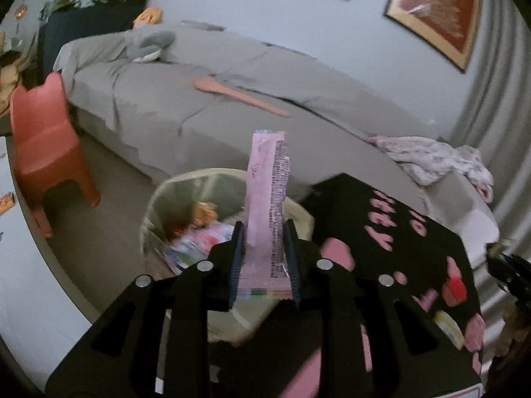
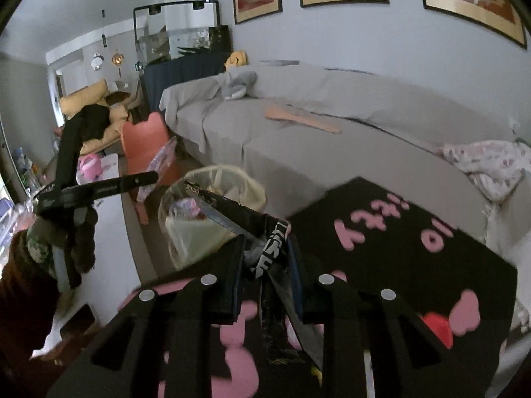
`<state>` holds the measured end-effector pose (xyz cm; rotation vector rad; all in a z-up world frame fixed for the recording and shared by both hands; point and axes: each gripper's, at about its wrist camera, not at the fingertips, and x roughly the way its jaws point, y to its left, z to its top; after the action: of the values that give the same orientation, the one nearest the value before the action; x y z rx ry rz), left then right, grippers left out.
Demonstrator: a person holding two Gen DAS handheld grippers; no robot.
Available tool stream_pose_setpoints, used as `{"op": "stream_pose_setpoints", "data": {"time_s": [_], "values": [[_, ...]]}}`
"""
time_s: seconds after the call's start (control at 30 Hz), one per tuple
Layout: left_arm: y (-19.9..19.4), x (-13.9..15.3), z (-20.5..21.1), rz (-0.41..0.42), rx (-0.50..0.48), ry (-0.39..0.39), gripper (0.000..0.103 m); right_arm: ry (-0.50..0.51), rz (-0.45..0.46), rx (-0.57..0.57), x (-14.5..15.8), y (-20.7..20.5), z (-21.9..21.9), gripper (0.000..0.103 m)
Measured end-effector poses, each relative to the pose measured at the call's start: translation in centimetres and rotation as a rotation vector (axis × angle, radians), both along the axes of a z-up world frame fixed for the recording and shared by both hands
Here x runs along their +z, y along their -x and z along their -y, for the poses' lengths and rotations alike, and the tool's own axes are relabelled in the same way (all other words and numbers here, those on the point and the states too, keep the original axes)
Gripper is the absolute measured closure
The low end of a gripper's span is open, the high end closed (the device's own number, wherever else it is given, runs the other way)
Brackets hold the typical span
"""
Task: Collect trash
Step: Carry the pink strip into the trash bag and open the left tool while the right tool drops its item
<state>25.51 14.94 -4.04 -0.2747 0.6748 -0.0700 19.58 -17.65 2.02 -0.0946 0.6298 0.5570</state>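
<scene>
pale wall (image 1: 298, 23) with framed pictures (image 1: 438, 10), grey-covered bed (image 1: 186, 106), red chair (image 1: 43, 139), beige floor (image 1: 99, 232)

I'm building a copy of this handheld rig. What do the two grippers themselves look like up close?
Both look alike. The left gripper and right gripper are matte black, with two flat fingers each; the pads are edged in dark blue. Behind them, angular black linkage arms have long slots and round silver pivot pins. No cables or markings show. In the right wrist view, a dark patterned sleeve shows at the left gripper's handle.
</scene>
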Motion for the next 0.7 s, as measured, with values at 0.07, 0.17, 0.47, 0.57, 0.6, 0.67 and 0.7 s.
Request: {"op": "stream_pose_setpoints", "data": {"time_s": [0.07, 0.17, 0.47, 0.57, 0.6, 0.67, 0.7], "values": [[-2.4, -1.3, -1.2, -0.037, 0.018, -0.001, 0.08, -0.01, -0.016, 0.004, 0.1, -1.6, -0.6, 0.079], [-5.6, -4.2, -2.1, -0.093, -0.018, 0.039, 0.072, -0.01, -0.056, 0.0, -0.5, -4.6, -1.6, 0.079], [-3.3, -6.1, -5.3, -0.09, 0.2, -0.001, 0.047, 0.024, -0.128, 0.017, -2.5, -10.5, -6.6, 0.079], [-0.5, -5.8, -5.8, -0.057, 0.254, 0.006, 0.047, 0.033, -0.135, 0.071, -2.8, -12.5, -10.2, 0.079], [0.6, -5.7, -6.0, -0.047, 0.267, 0.011, 0.046, 0.029, -0.138, 0.093, -2.9, -13.0, -11.5, 0.078], [2.2, -5.9, -6.0, -0.04, 0.28, 0.016, 0.045, 0.024, -0.14, 0.144, -3.4, -14.3, -14.7, 0.078], [2.7, -6.0, -6.1, -0.043, 0.28, 0.018, 0.045, 0.028, -0.141, 0.17, -3.9, -15.0, -16.7, 0.078]]}}
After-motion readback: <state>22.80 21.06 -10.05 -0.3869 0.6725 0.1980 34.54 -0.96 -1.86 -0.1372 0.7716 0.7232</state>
